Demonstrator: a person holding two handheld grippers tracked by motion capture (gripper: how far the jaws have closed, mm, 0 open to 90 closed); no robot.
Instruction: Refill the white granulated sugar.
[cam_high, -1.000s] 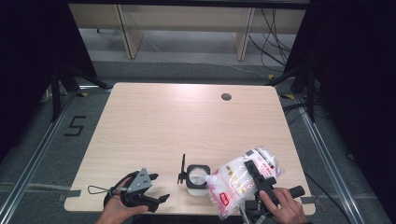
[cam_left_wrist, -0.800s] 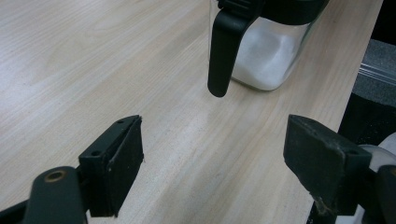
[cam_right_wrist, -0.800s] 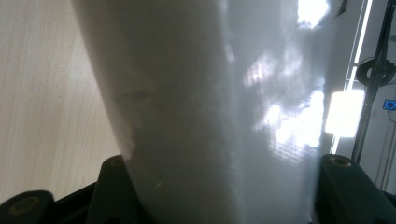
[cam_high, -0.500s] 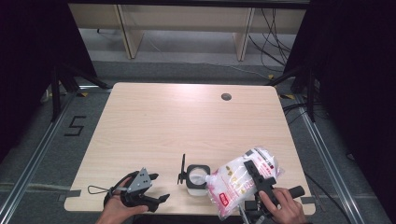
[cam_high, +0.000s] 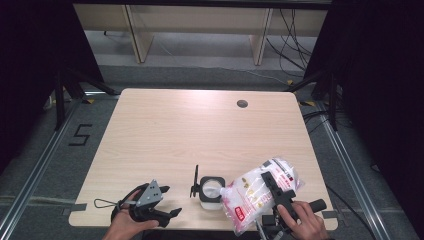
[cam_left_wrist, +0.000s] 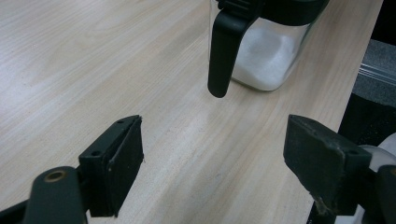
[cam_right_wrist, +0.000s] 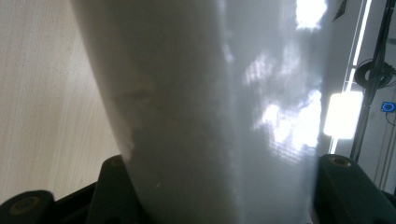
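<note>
the work in hand looked like refilling a small glass jar (cam_high: 210, 190) with white grains from a plastic bag (cam_high: 257, 192). the jar stood near the table's (cam_high: 200, 125) front edge, at about six o'clock on the tabletop, its black lid (cam_high: 195, 181) flipped up at its nine o'clock side. the left gripper view showed the jar (cam_left_wrist: 268, 56) already holding a low heap of white grains, well short of the rim, so the pour seemed begun but far from finished; closing the lid and setting the bag down were left.

the right gripper (cam_high: 274, 186), at about five o'clock on the table, had its jaws clamped across the bag's middle, the bag tilted with its lower end by the jar's mouth. in the right gripper view the bag (cam_right_wrist: 210, 112) sat squeezed between both jaws.

the left gripper (cam_high: 167, 200), at about seven o'clock, rested near the table edge with its jaws wide apart and nothing between them, the jar's hanging lid (cam_left_wrist: 224, 56) just ahead.

against the pictures from a second before, nothing had shifted: both hands, bag and jar held the same places.
</note>
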